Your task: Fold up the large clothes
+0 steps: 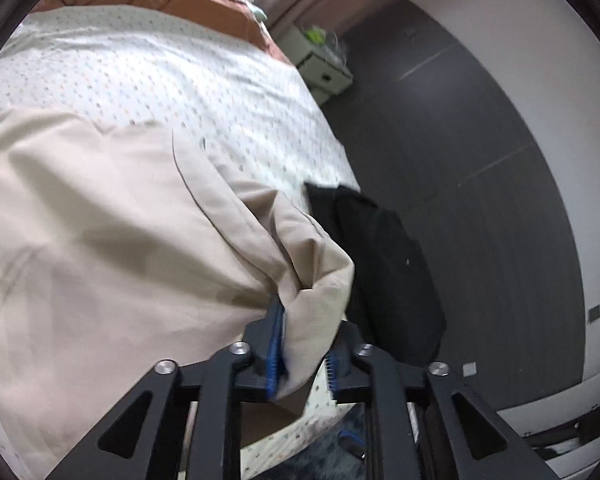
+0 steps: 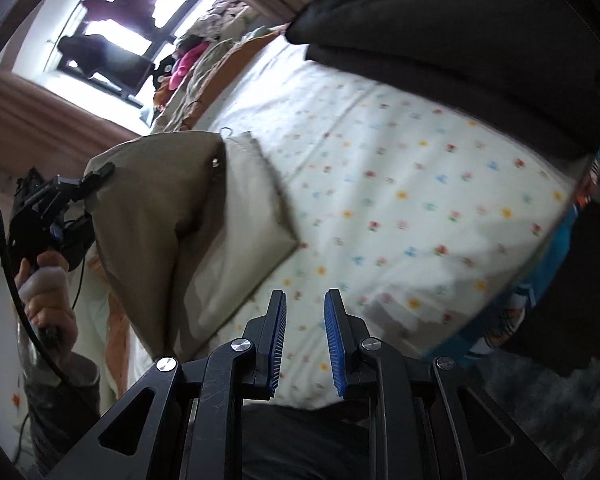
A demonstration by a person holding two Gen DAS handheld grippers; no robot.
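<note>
The beige garment (image 1: 112, 216) is lying spread over the flower-print bedsheet (image 1: 180, 76), with one bunched corner rising between the jaws of the left gripper (image 1: 305, 350). The left pad is lying against the cloth, while a sliver of gap is showing at the right pad, so the hold is looking loose or half let go; whether the pads are really pinching cannot be told for sure. In the right wrist view the same garment (image 2: 160, 232) is sitting off to the left of the jaws, one layer doubled over another, and the person's hand (image 2: 46, 292) is carrying the left gripper (image 2: 88, 200) at its far edge. The right gripper (image 2: 305, 336) is hanging over bare bedsheet (image 2: 420, 208) with its jaws narrowly apart and nothing between them.

The cloth is looking thin, light and limp: it is creasing readily and draping rather than holding a shape, so it is likely sagging wherever it is not supported. A hold on a hemmed edge or corner, with both layers caught, is probably serving best; a shallow pinch may be slipping off the smooth weave. A folded dark garment (image 1: 384, 264) is resting just right of the left jaws.
</note>
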